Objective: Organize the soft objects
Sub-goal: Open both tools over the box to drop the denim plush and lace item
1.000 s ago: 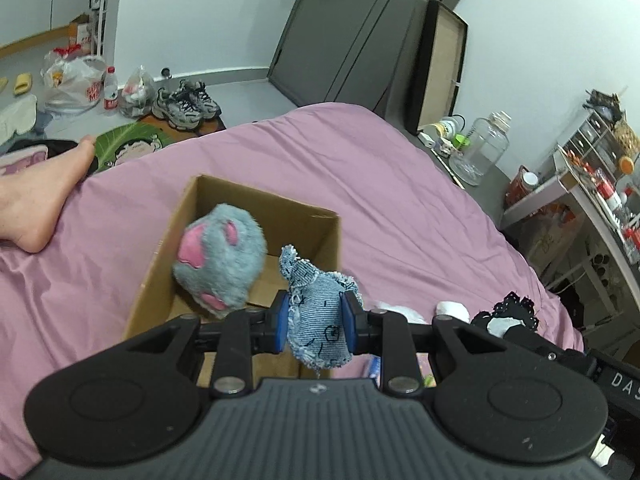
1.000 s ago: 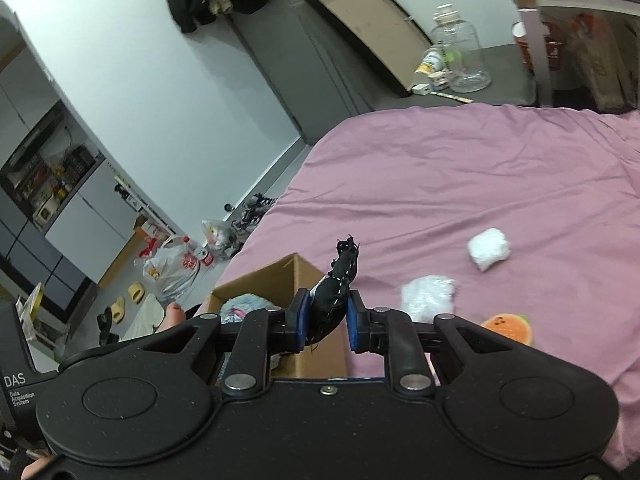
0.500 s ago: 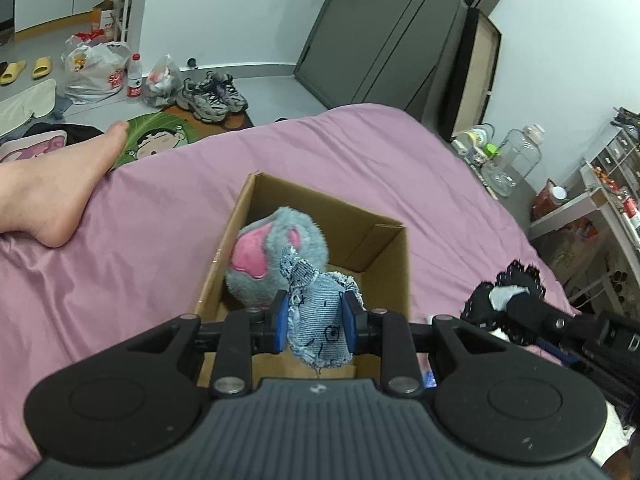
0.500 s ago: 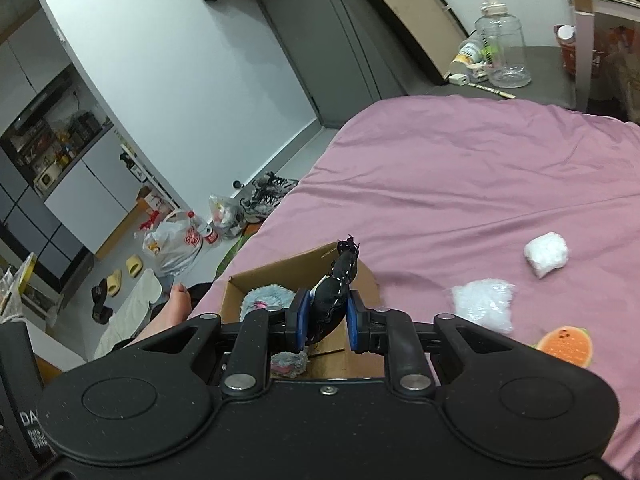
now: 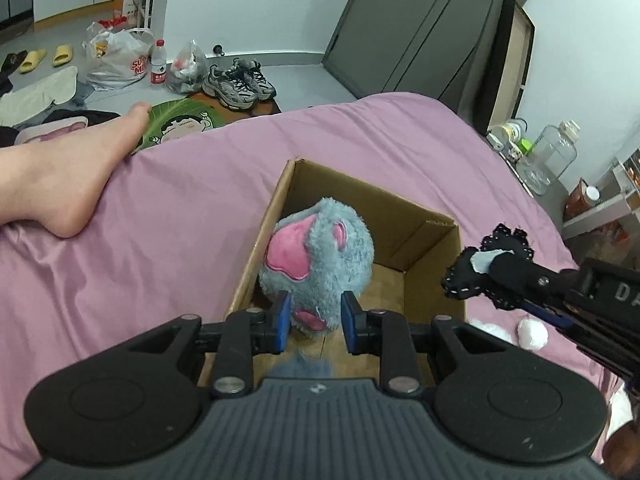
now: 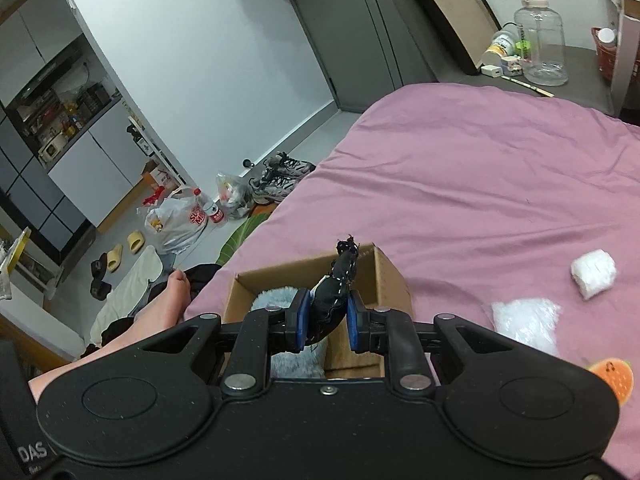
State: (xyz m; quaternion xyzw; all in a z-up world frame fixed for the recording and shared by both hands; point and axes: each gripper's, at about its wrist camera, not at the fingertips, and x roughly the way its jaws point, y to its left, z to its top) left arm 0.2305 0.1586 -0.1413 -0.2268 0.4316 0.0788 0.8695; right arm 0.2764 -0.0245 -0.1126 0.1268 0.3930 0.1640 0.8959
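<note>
An open cardboard box (image 5: pixel 416 236) stands on the pink bed, also in the right wrist view (image 6: pixel 384 276). A grey plush paw with pink pads (image 5: pixel 320 260) lies inside it. My left gripper (image 5: pixel 314 320) is open and empty over the box's near end. A blurred blue denim piece (image 5: pixel 300 368) shows just below it. My right gripper (image 6: pixel 327 318) is shut on a black lace fabric piece (image 6: pixel 338 284) over the box's right rim; the piece also shows in the left wrist view (image 5: pixel 488 264).
A person's bare foot (image 5: pixel 68 168) rests on the bed left of the box. White soft bundles (image 6: pixel 594 272) (image 6: pixel 524 320) and an orange burger-print item (image 6: pixel 612 376) lie on the bed at right. Shoes (image 5: pixel 240 82) and bags sit on the floor beyond.
My left gripper opened and let go of the denim piece, which dropped toward the box. My right gripper carried the black lace piece closer over the box.
</note>
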